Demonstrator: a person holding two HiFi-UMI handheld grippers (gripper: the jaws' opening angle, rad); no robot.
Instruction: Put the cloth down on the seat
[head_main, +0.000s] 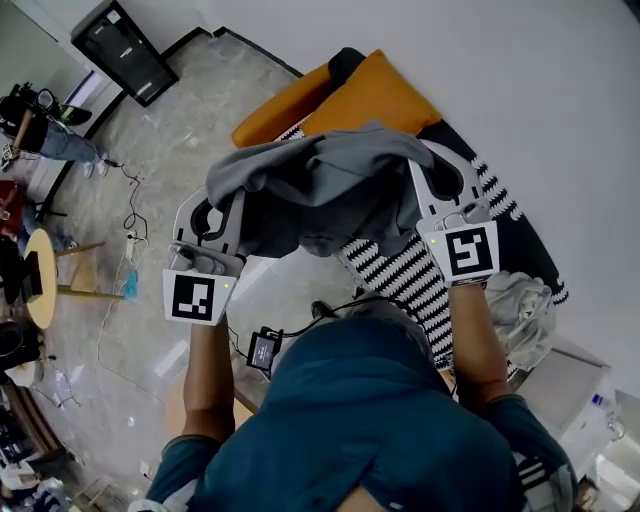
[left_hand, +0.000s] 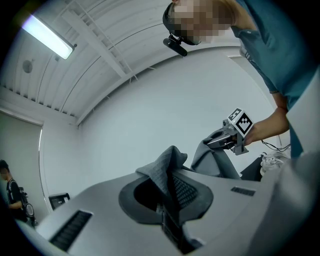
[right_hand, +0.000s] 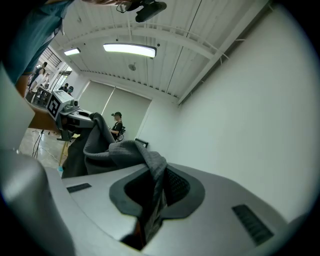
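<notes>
A grey cloth hangs stretched between my two grippers, held in the air above the seat, a sofa with a black-and-white striped cover and an orange cushion. My left gripper is shut on the cloth's left edge, and a fold of the cloth stands up from between its jaws. My right gripper is shut on the right edge, where the cloth is pinched in its jaws. Each gripper shows in the other's view: the right gripper and the left gripper.
A crumpled white cloth lies at the seat's right end beside a white box. A small black device with a cable sits on the floor near my feet. A round wooden table and people are at the far left.
</notes>
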